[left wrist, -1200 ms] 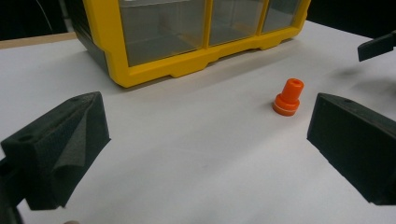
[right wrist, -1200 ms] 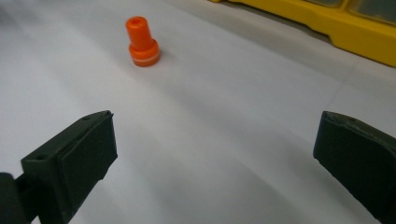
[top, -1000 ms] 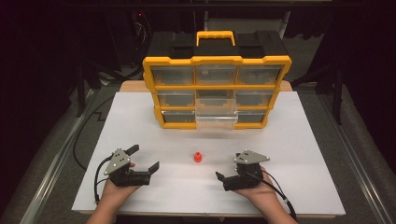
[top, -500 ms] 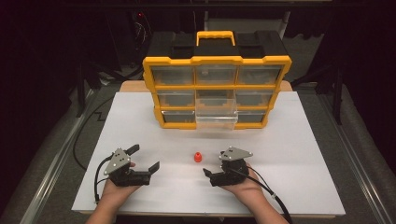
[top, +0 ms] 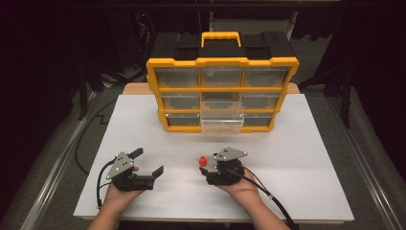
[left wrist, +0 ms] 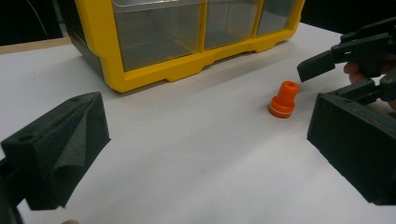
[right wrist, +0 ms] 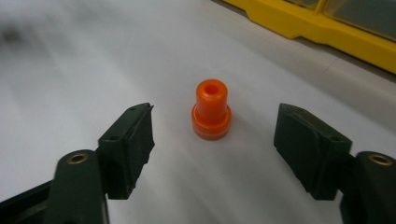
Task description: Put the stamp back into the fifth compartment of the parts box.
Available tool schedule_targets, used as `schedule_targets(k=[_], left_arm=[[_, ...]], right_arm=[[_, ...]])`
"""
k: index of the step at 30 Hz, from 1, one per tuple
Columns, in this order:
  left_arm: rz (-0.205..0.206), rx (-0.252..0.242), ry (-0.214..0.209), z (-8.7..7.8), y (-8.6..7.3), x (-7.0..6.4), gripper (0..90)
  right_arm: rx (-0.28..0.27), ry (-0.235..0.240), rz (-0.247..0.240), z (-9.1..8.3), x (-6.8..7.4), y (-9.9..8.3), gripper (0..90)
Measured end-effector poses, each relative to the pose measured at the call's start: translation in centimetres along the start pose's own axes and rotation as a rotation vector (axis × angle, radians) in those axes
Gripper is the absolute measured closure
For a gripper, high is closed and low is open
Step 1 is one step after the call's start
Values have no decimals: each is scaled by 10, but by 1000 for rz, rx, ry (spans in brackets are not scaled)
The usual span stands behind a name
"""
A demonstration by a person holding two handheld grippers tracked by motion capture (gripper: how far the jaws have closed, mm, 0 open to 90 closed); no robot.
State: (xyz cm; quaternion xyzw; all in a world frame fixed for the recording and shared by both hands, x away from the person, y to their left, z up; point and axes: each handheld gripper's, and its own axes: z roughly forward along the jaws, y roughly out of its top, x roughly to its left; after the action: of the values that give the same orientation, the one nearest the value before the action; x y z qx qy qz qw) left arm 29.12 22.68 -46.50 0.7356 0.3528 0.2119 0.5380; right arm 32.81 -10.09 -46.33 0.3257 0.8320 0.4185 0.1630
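Right gripper [right wrist: 212,140] released, jaws straddling upright orange plug [right wrist: 211,110], aligned for grasp. Left gripper [top: 146,163] released, idle well left of plug, out of way.

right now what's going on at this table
A person holds a gripper in each hand over a white table. The right gripper is open, its jaws on either side of a small orange plug that stands upright, not yet touched. The left gripper rests open off to the side. Behind, a yellow drawer box has one clear drawer pulled out.
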Motion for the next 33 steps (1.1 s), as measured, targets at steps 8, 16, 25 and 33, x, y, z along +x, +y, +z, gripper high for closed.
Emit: schedule_targets(k=[8,16,25,33], left_arm=[[-2,-3,-2,0,0,0,2],[4,4,-4,1,0,0,2],[1,3,-4,0,0,0,2],[1,3,-7,1,0,0,2]], right_arm=[[-6,-8,7,8,-2,7,431],[-18,-8,-24,12,-1,11,597],[-1,1,-43,19,1,11,669],[11,-18,-63,23,4,9,716]])
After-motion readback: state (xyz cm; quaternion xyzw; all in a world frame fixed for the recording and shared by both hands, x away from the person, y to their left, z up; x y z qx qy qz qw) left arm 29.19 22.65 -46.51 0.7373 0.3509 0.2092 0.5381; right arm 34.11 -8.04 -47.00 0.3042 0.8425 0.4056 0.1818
